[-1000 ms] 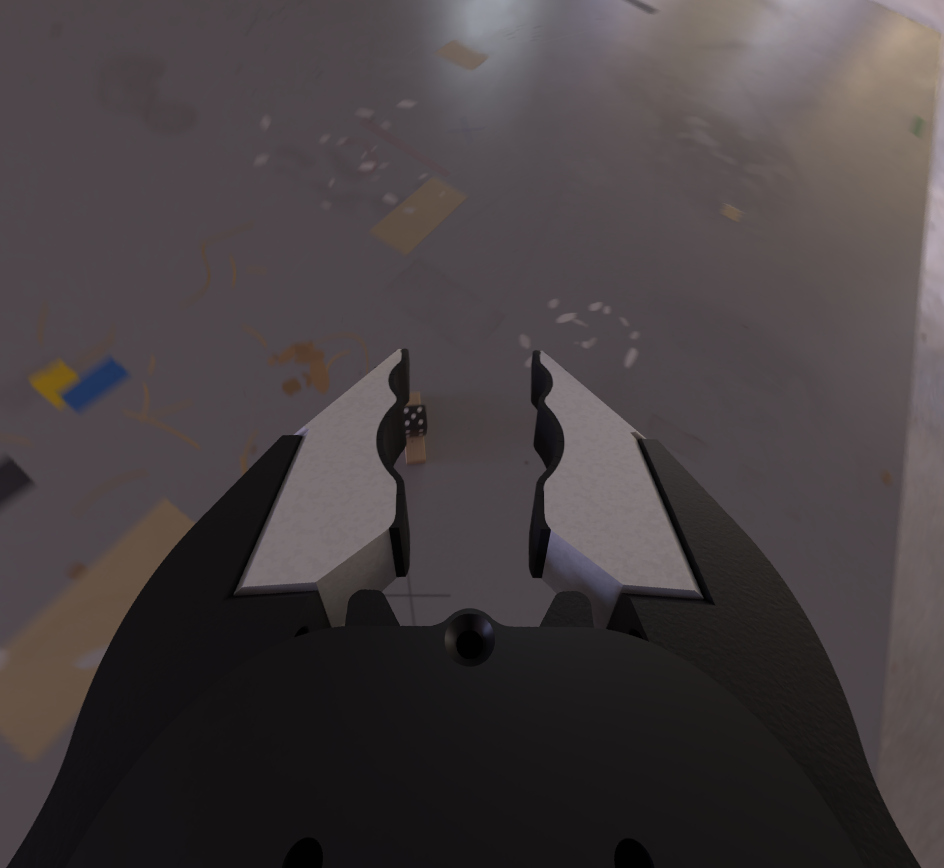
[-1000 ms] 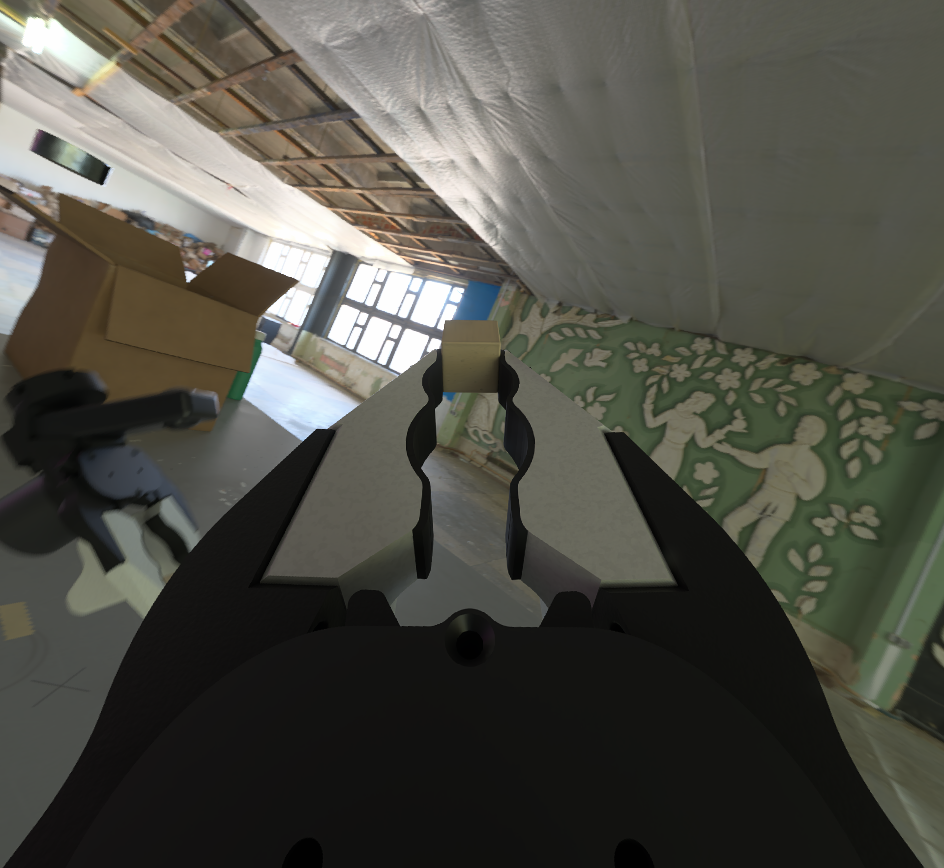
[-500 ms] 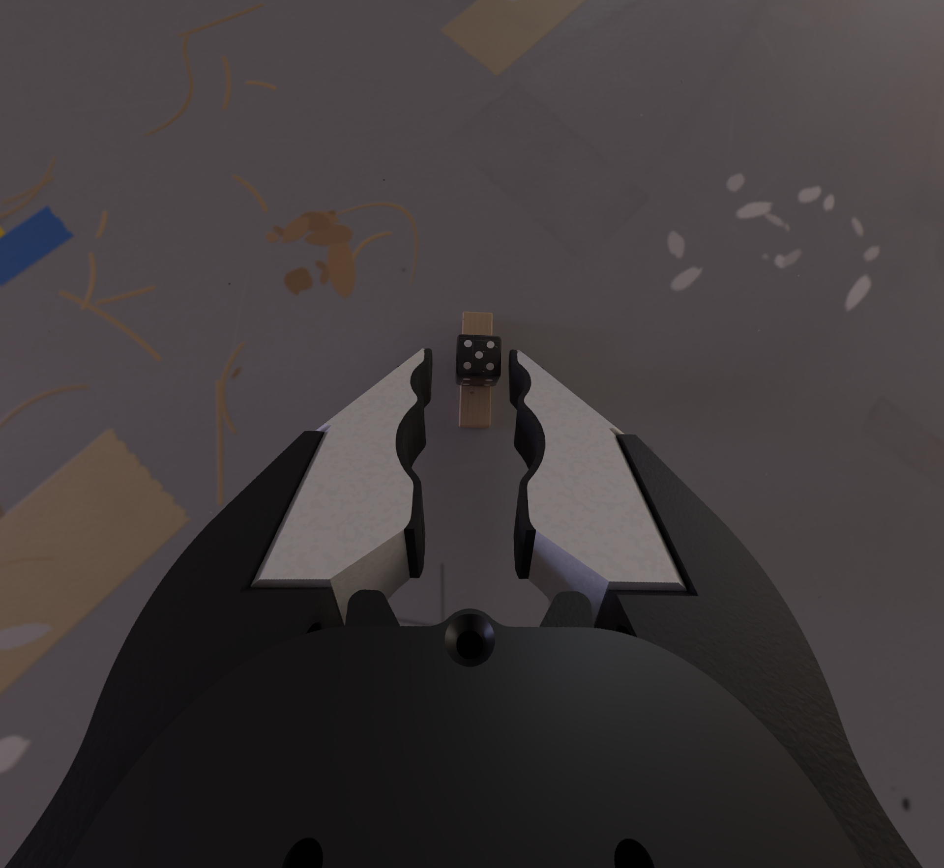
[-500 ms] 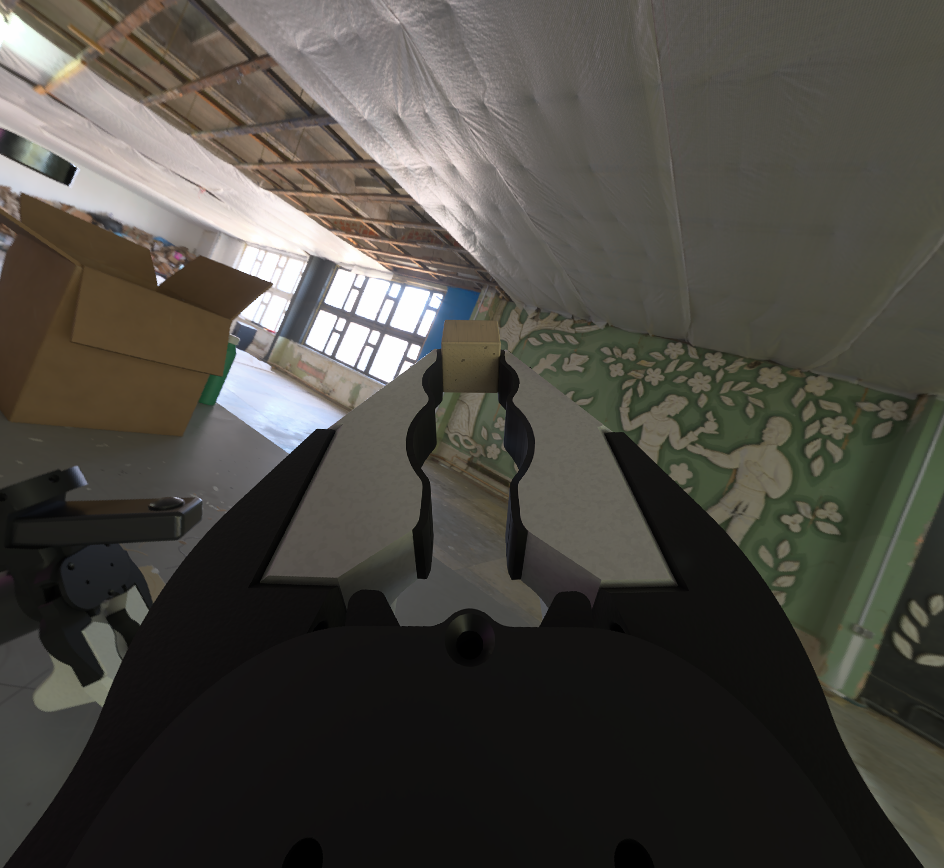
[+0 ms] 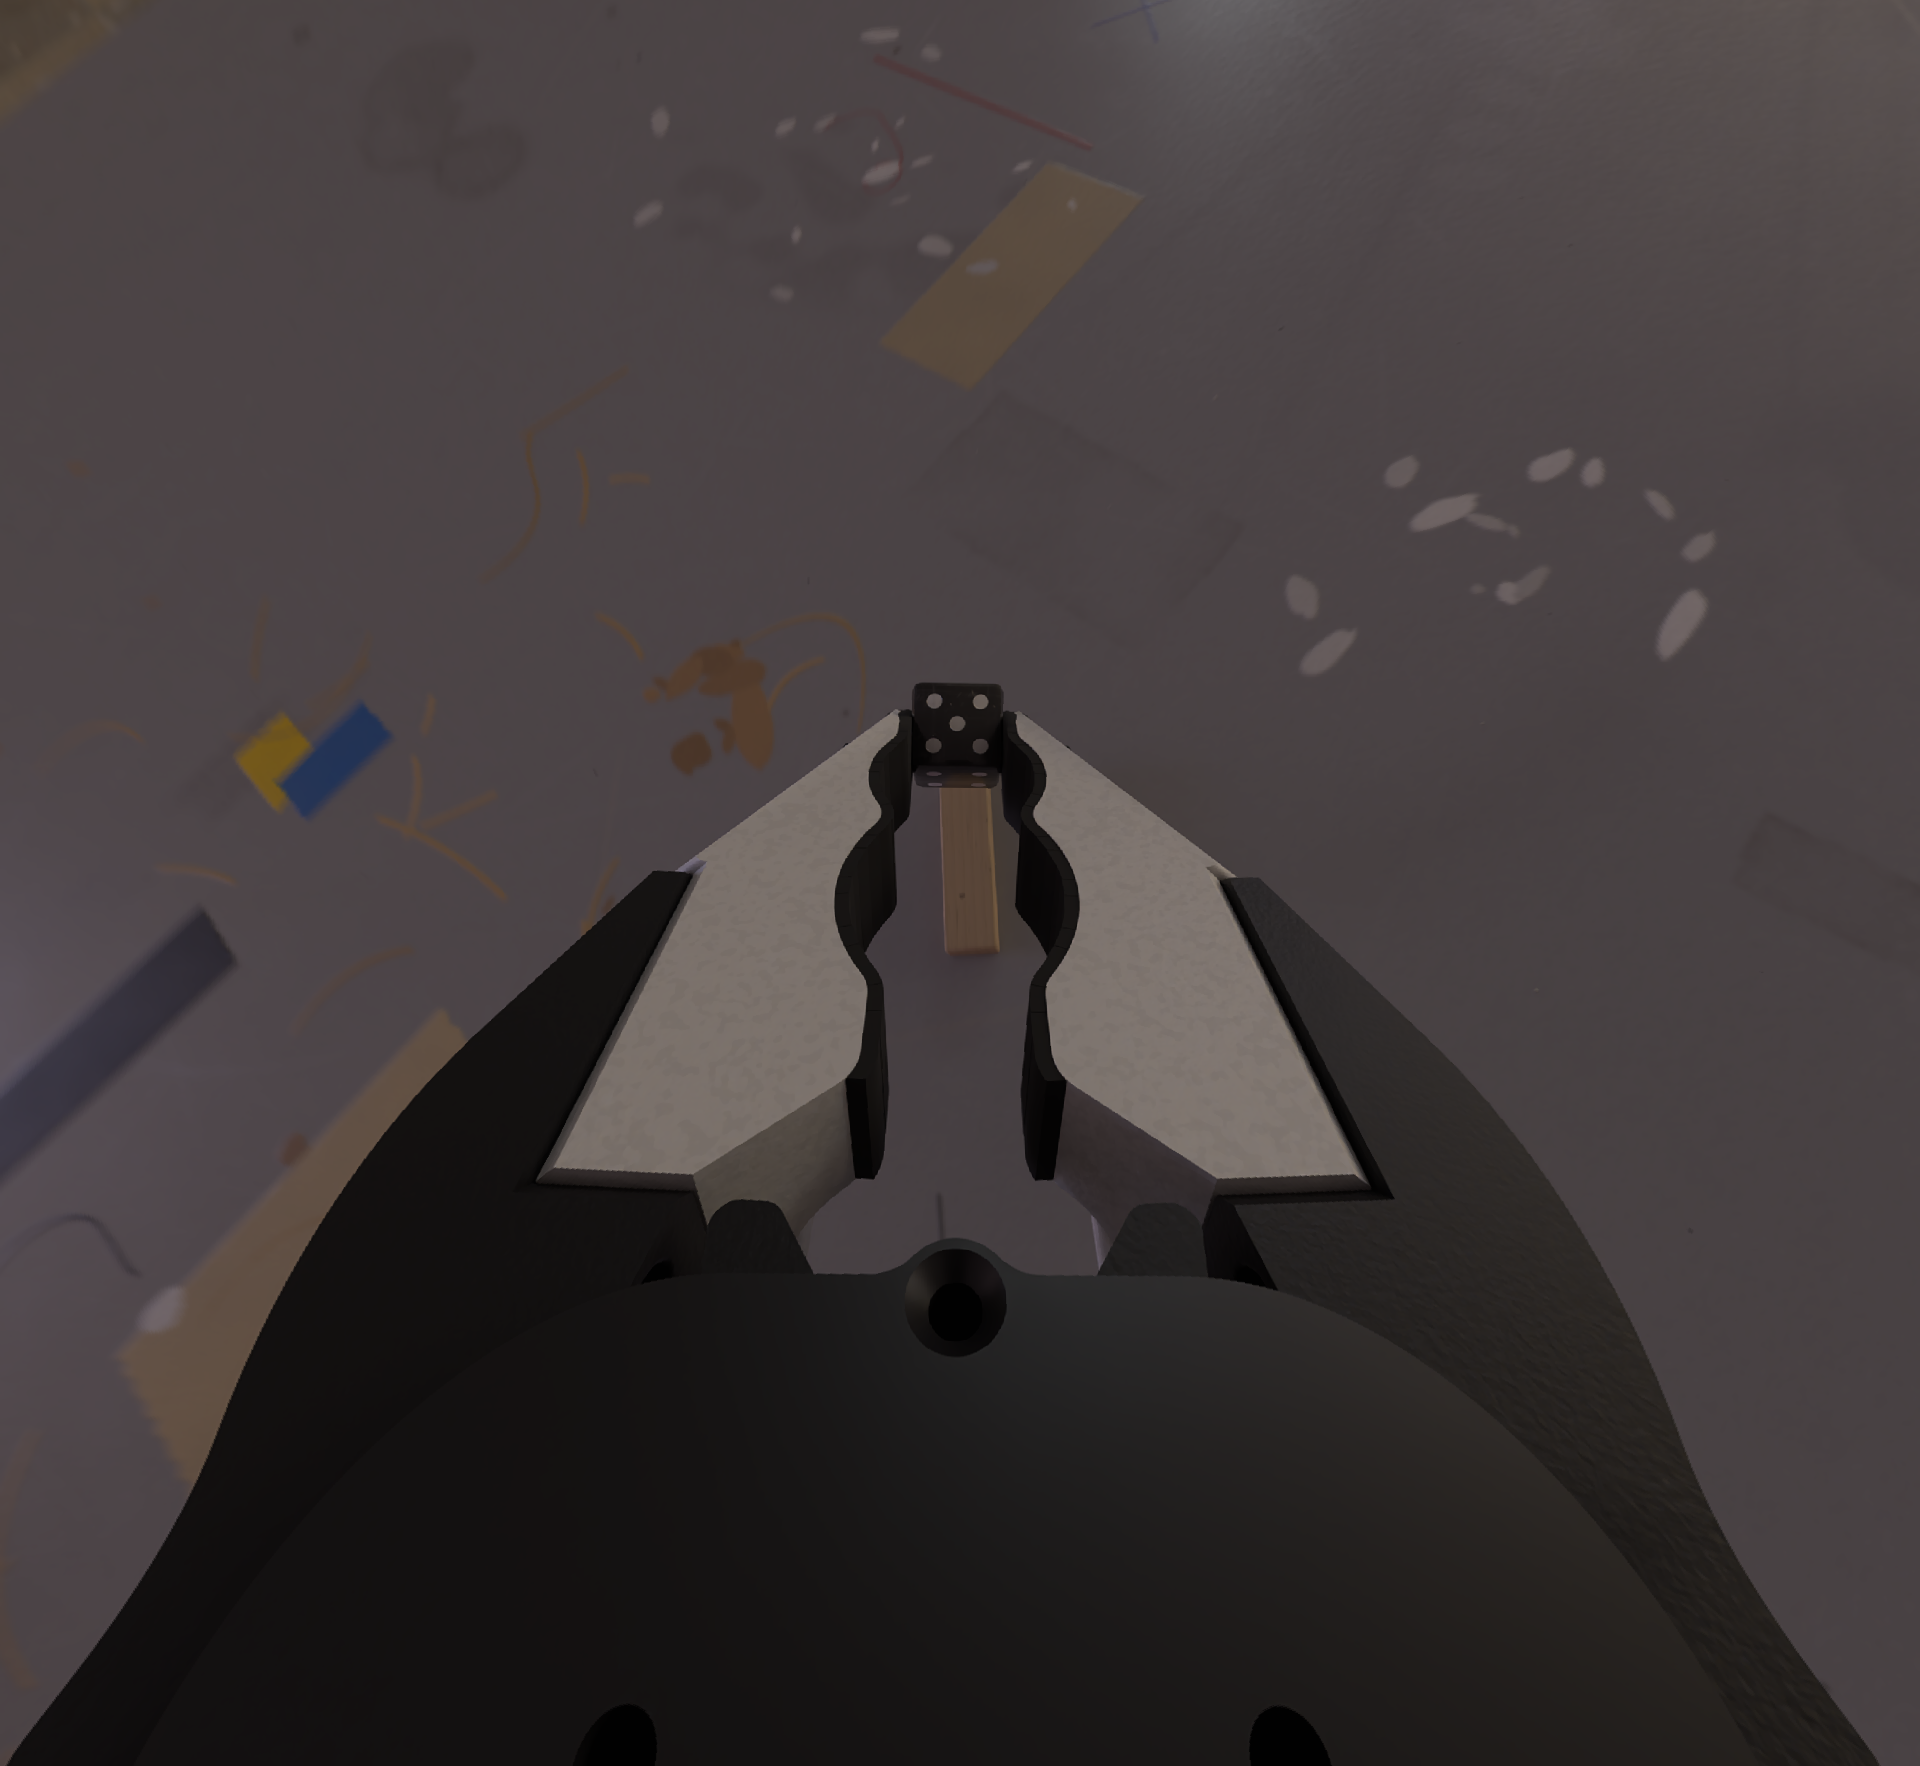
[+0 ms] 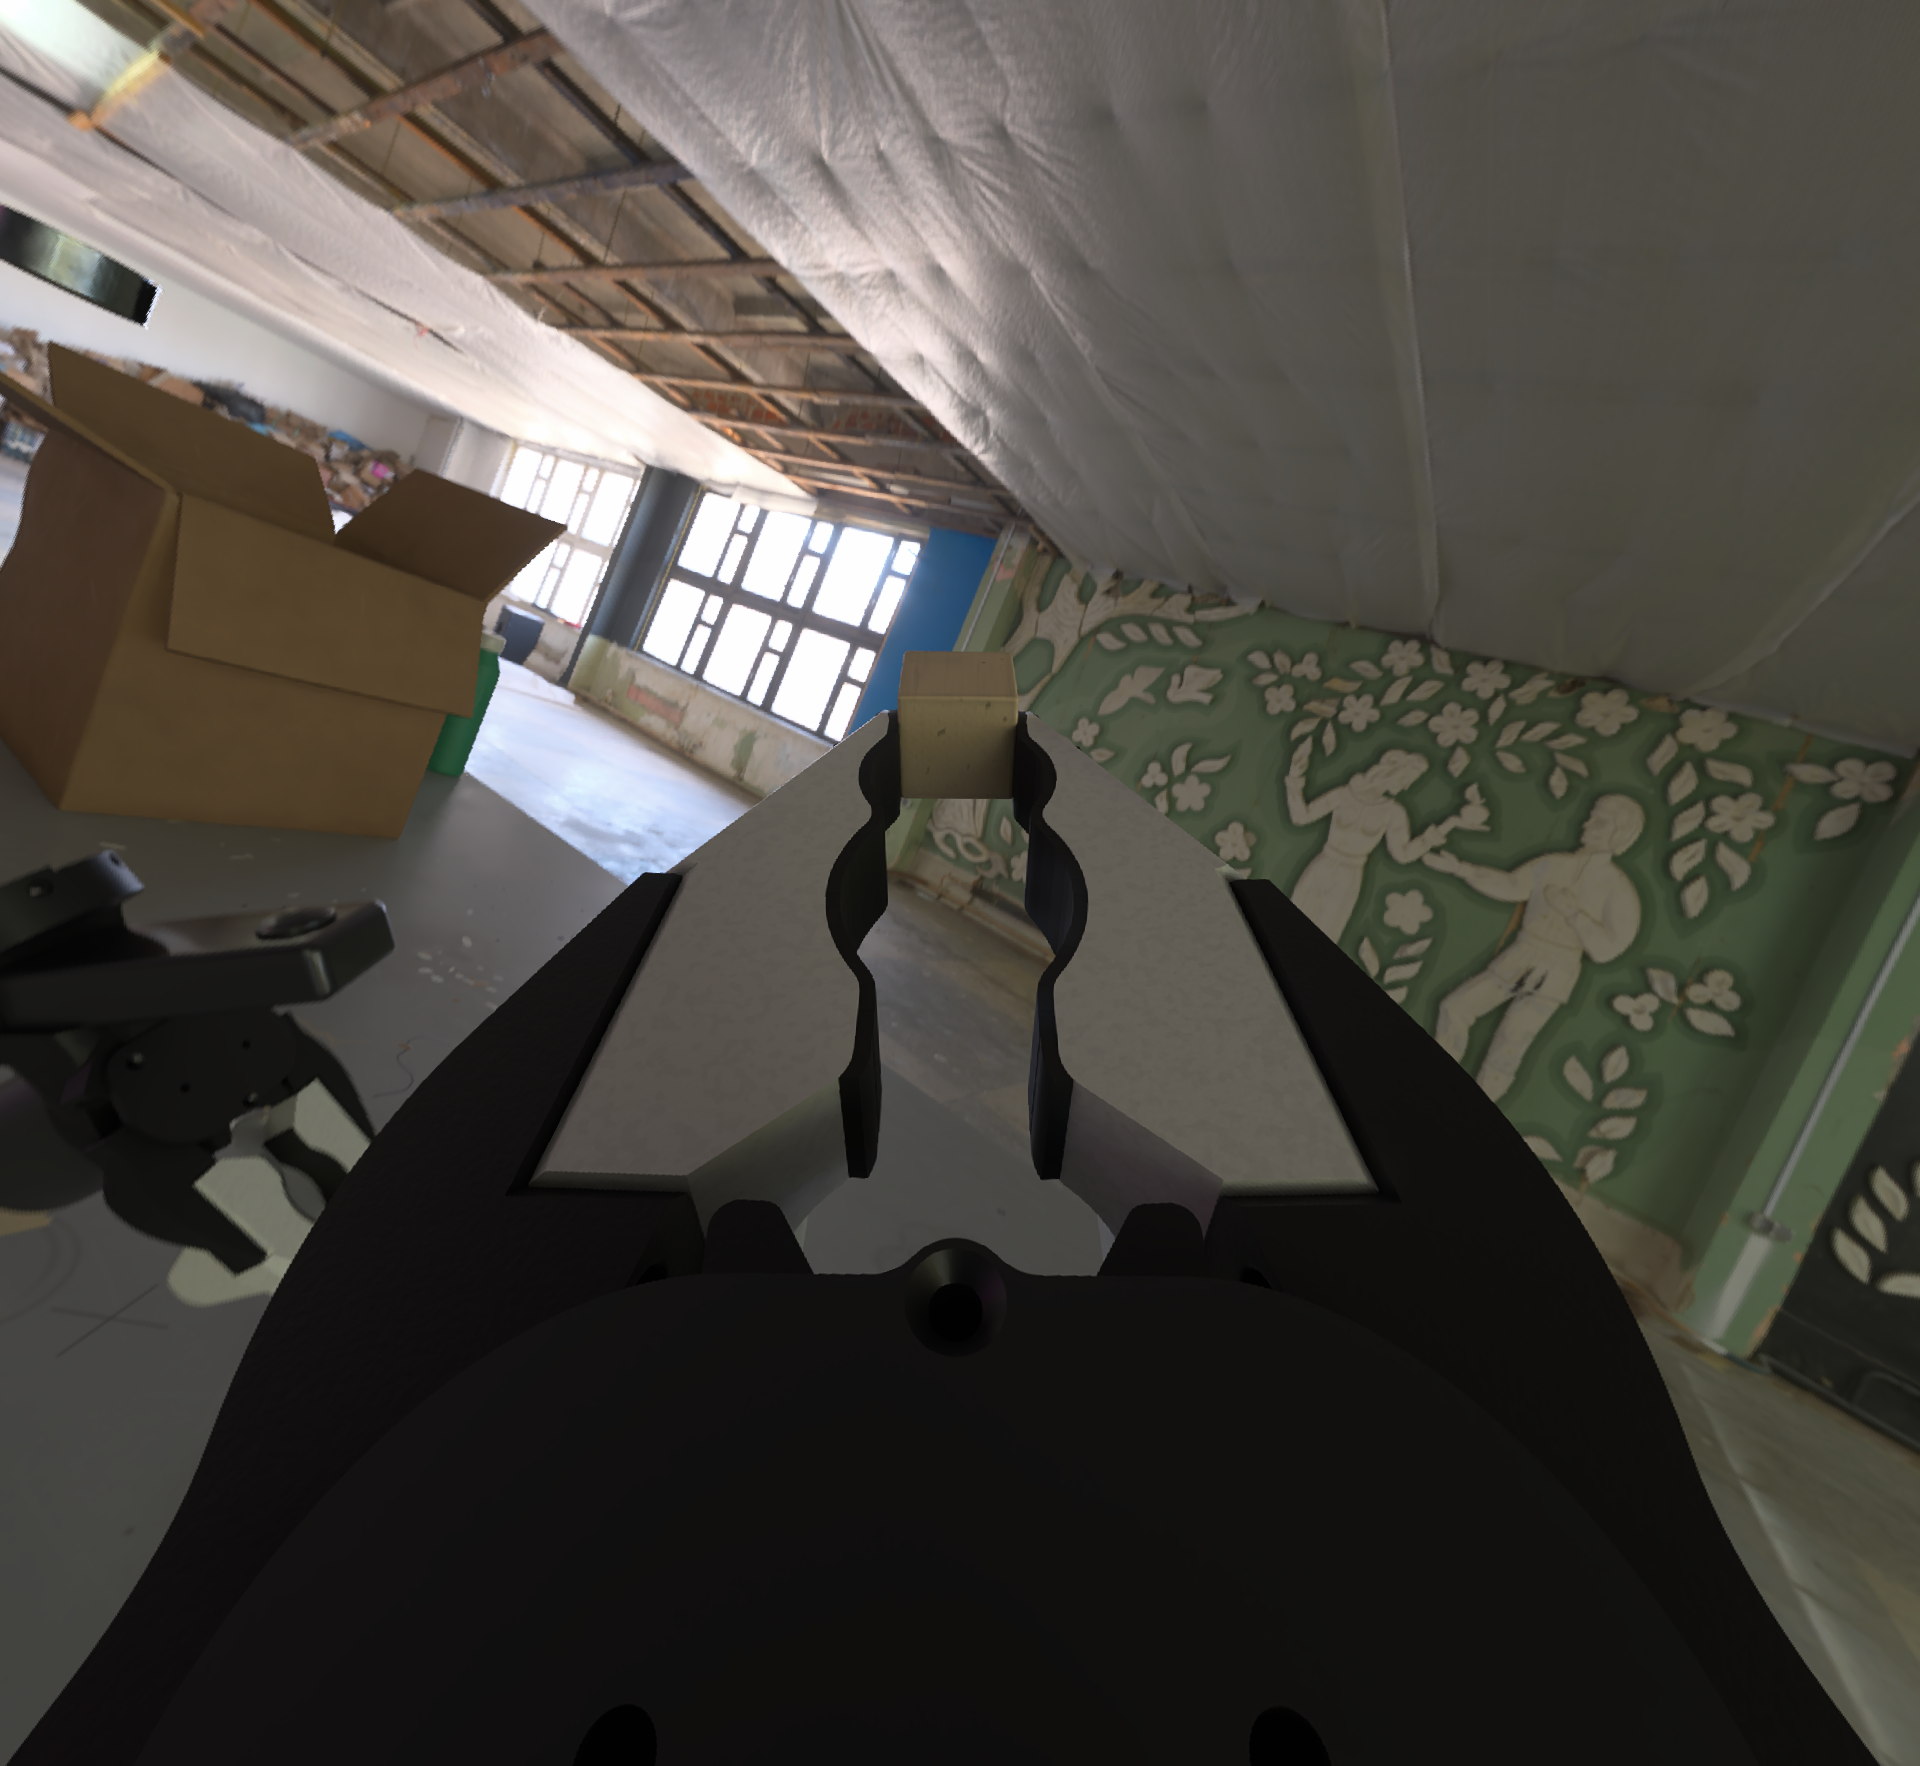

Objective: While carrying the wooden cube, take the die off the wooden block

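With both tools loaded, die and cube are each pinched at the fingertips.

From the left wrist view, the left tool point(image 5: 957, 742) has its jaws pressed onto the black die point(image 5: 958, 732), white pips showing on top and on the near face; the pale wooden block point(image 5: 968, 873) lies flat on the desk point(image 5: 1455, 314) below, between the fingers, and whether the die touches its far end is hard to judge. Grey desk, scattered with tan patches, white flecks and a blue-and-yellow tile point(image 5: 317, 758). Over to the right wrist view: the right tool point(image 6: 956, 737) clamps the wooden cube point(image 6: 956, 725), plain and light tan, held high against a green relief wall point(image 6: 1507, 843). White sheeting overhead, bright windows, an open cardboard box point(image 6: 239, 677) at left. The left tool point(image 6: 197, 1228) shows low left, partly cut off.
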